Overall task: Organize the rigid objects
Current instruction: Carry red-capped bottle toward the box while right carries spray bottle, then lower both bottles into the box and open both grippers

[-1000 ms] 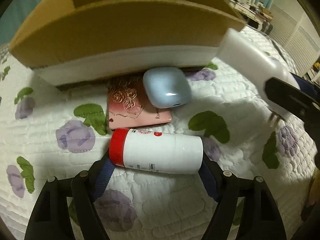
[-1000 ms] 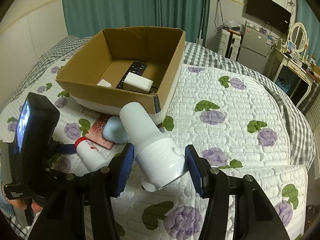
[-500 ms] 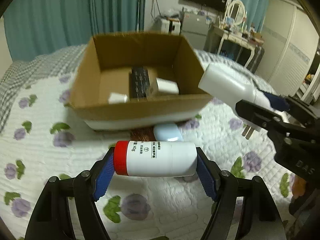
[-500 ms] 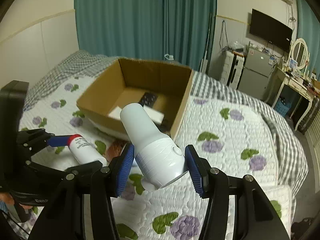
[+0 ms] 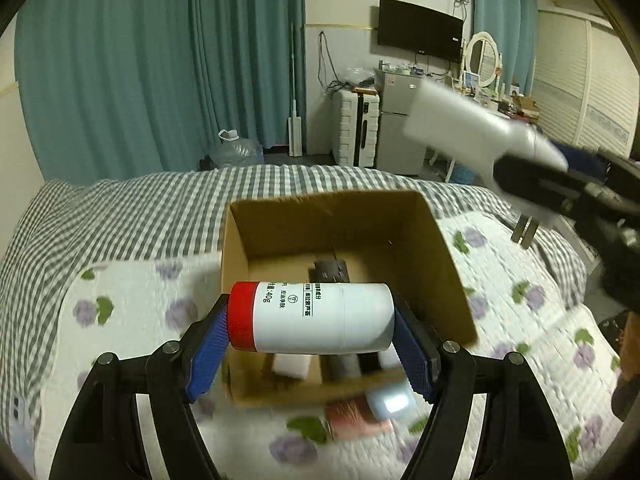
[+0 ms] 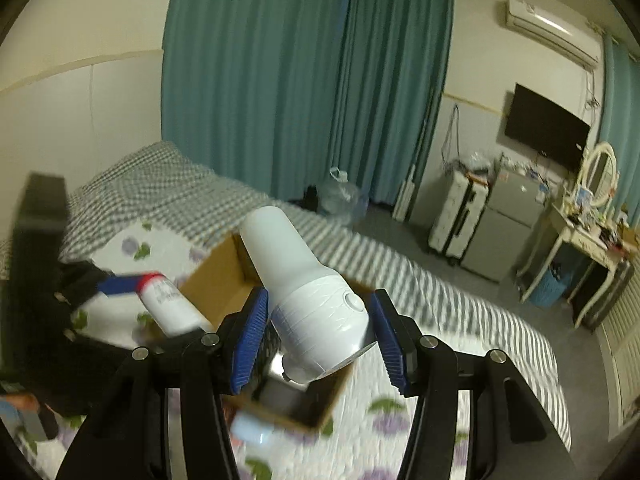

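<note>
Holding things over the box (image 5: 448,264), I see my left tool (image 5: 312,344) pinching the bottle (image 5: 310,318) and my right tool (image 6: 318,338) pinching the white charger (image 6: 308,292).

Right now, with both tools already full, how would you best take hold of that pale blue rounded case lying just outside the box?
Grip the pale blue case across its narrower width, coming straight down from above. It lies flat on the quilt, partly on the pink card and close to the cardboard box, so a side approach looks blocked. Its rounded, smooth shell may slip, so I would centre the jaws on its middle.
</note>
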`<state>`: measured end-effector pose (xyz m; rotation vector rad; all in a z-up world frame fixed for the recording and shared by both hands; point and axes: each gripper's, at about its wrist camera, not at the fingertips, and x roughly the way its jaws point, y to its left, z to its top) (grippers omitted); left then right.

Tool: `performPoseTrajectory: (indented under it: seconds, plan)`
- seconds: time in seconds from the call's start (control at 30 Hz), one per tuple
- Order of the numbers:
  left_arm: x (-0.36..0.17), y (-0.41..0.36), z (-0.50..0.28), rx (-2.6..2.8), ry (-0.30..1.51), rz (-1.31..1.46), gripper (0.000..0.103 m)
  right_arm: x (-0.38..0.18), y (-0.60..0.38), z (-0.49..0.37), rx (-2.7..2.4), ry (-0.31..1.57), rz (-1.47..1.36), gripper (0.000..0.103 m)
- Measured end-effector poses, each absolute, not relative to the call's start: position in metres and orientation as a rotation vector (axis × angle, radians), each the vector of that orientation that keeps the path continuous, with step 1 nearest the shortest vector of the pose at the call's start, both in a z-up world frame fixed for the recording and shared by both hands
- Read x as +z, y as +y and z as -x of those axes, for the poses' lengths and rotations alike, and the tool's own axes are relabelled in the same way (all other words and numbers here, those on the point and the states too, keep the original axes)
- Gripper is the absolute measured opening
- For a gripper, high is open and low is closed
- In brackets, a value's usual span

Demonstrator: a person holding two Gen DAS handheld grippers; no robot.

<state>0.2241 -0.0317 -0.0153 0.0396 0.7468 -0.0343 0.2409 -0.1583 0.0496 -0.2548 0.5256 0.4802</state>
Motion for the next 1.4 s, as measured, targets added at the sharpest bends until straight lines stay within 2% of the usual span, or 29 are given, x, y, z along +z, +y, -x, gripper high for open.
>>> performPoseTrajectory:
  seconds: [0.23,0.57,1.33,1.37,1.4]
  plan:
    - [-0.046,-0.036,-0.269,-0.014,0.771,-0.092,0.076,0.020,-0.150,-0.285,0.494,0.568,0.225,0.052]
    - [-0.071,-0.039,-0.287,-0.004,0.813,-0.084,0.078,-0.022,-0.159,-0.313,0.489,0.652,0.176,0.052]
    - [-0.043,-0.013,-0.268,0.058,0.743,-0.072,0.079,-0.054,-0.137,-0.337,0.510,0.698,0.146,0.053]
    - [-0.043,-0.013,-0.267,0.058,0.742,-0.072,0.079,-0.055,-0.136,-0.337,0.514,0.700,0.139,0.055]
    - [-0.042,-0.013,-0.266,0.059,0.739,-0.071,0.079,-0.055,-0.134,-0.337,0.522,0.698,0.133,0.063]
